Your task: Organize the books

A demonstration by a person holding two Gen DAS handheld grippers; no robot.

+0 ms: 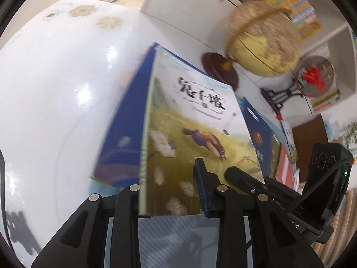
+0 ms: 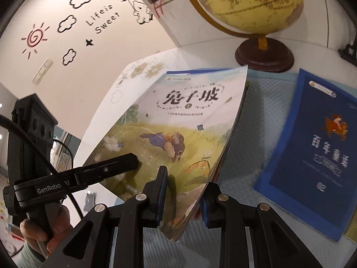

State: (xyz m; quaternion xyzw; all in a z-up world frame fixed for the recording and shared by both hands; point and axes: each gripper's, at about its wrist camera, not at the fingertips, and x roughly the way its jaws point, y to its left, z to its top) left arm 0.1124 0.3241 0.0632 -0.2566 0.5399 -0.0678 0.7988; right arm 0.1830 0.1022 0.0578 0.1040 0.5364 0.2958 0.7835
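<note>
The table is white, with a pale textured mat laid over part of it. At its far edge stands a globe on a dark wooden base. A dark blue book lies flat on the mat, to the right of the held books and apart from them.

The rabbit-cover book is raised off the table, tilted, front cover to the cameras, heading a small stack; a blue-covered volume lies directly behind it in the left wrist view.

The left gripper has its jaws closed across the stack near the spine. The right gripper has its jaws closed on the lower page-edge corner.

Judgement: the step in hand is carrying or squaring a gathered stack with both grippers. The next move calls for setting it down aligned, probably beside or upon the dark blue book, without letting the rear volumes slip.
</note>
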